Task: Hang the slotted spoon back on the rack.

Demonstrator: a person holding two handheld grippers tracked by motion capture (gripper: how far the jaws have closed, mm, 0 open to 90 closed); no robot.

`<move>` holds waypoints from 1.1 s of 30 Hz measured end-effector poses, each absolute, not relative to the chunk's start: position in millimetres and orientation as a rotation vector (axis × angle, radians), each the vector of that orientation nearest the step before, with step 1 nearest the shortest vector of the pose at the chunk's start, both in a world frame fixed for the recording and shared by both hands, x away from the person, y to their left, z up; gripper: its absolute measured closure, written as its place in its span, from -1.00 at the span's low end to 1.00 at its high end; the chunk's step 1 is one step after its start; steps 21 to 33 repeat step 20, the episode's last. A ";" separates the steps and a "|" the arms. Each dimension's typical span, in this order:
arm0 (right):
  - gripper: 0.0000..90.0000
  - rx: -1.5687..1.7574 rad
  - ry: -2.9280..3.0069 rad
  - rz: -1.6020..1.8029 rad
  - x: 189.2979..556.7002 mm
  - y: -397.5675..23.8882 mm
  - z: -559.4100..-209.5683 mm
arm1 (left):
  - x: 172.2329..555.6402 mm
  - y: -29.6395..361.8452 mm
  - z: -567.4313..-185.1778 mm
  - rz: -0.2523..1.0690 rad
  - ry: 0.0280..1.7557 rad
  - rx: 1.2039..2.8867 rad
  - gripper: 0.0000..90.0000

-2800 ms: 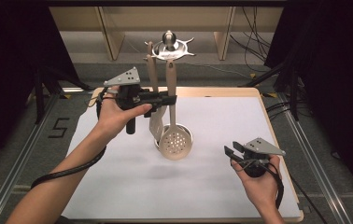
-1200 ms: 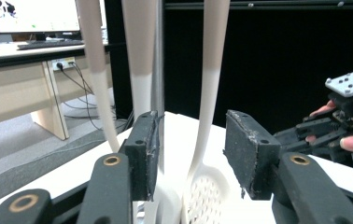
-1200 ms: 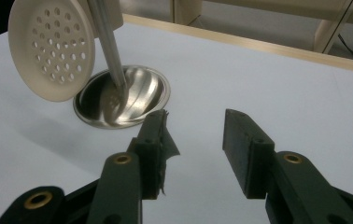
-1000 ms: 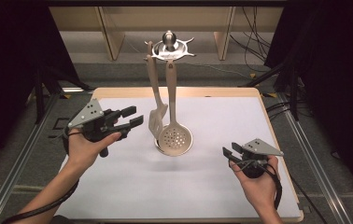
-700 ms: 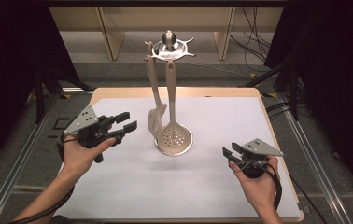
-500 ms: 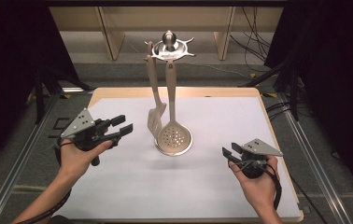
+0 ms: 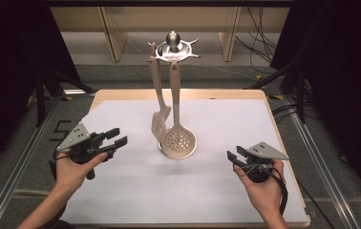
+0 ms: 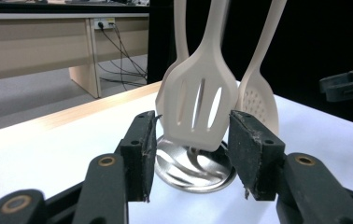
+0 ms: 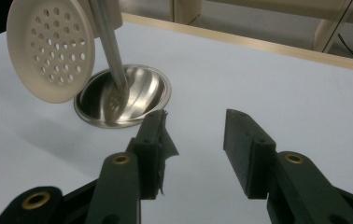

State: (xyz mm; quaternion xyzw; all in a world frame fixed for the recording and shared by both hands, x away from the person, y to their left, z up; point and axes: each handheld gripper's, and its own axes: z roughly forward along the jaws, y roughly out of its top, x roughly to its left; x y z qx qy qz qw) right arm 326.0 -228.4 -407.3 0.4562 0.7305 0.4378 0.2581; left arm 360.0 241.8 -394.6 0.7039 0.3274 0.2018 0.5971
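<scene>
Left claw (image 7: 114,139) has pulled back from the slotted spatula (image 7: 159,124) hanging on the rack, jaws just opening, empty (right claw (image 7: 235,157) spread, empty, over table (image 7: 217,119)).

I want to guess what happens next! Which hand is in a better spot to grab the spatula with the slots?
Probably the left. The left gripper is open and aimed at the slotted spatula, which shows framed between its jaws. The right gripper faces bare table beside the stand's base.

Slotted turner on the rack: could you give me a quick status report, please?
Left tongs open, empty, left of rack. Right tongs open, empty. Slotted turner hangs on utensil rack beside skimmer. Nothing between left tongs and turner.
</scene>
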 end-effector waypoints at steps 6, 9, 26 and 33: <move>0.32 1.247 1.982 1.200 326.0 -226.7 -408.5 | 356.4 247.7 -407.2 0.474 0.791 1.630 0.14; 0.32 1.261 1.990 1.187 324.9 -227.5 -407.6 | 354.7 249.3 -412.9 0.481 0.807 1.611 0.14; 0.32 1.260 1.988 1.193 326.3 -230.6 -409.8 | 355.9 251.6 -428.8 0.505 0.826 1.600 0.13; 0.32 1.260 1.988 1.193 326.3 -230.6 -409.8 | 355.9 251.6 -428.8 0.505 0.826 1.600 0.13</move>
